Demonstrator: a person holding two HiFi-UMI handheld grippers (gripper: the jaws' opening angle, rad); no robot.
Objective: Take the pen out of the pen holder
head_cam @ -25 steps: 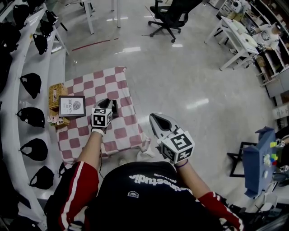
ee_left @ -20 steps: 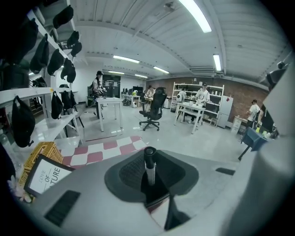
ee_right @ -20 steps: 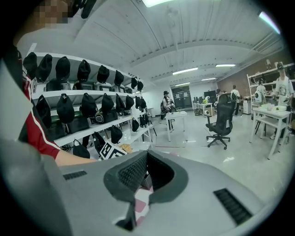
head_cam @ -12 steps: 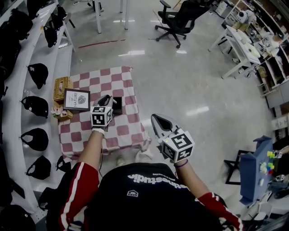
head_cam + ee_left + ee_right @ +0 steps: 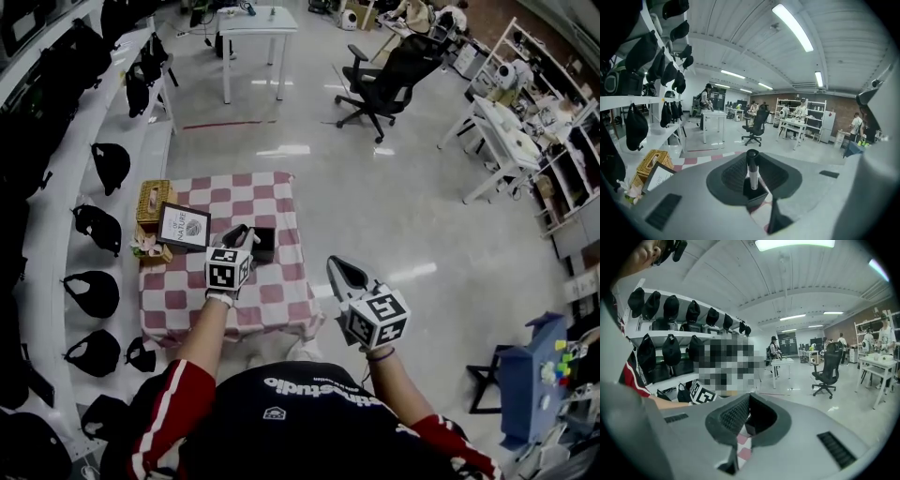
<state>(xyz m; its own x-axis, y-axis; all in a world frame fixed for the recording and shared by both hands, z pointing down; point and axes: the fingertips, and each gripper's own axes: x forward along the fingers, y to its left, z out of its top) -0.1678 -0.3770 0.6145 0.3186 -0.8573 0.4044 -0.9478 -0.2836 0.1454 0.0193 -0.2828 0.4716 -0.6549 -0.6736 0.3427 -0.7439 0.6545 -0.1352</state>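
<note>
A pen [image 5: 752,169] with a black cap and white barrel stands upright in a black square pen holder [image 5: 756,193]. In the head view the holder [image 5: 263,243] sits on the checkered table [image 5: 187,292]. My left gripper [image 5: 243,233] reaches over the table right beside the holder. In the left gripper view [image 5: 752,177] its jaws stand on either side of the pen, with a gap showing on both sides. My right gripper [image 5: 343,273] hangs open over the floor, just off the table's right edge, holding nothing [image 5: 749,420].
A framed picture [image 5: 183,225], a wicker basket [image 5: 152,199] and a small flower ornament [image 5: 147,247] stand at the table's left side. Shelves with black caps [image 5: 98,164] run along the left. An office chair [image 5: 389,80] and white tables [image 5: 258,23] stand farther off.
The head view has tilted up and takes in more of the room. Both grippers keep much the same places relative to the table and holder.
</note>
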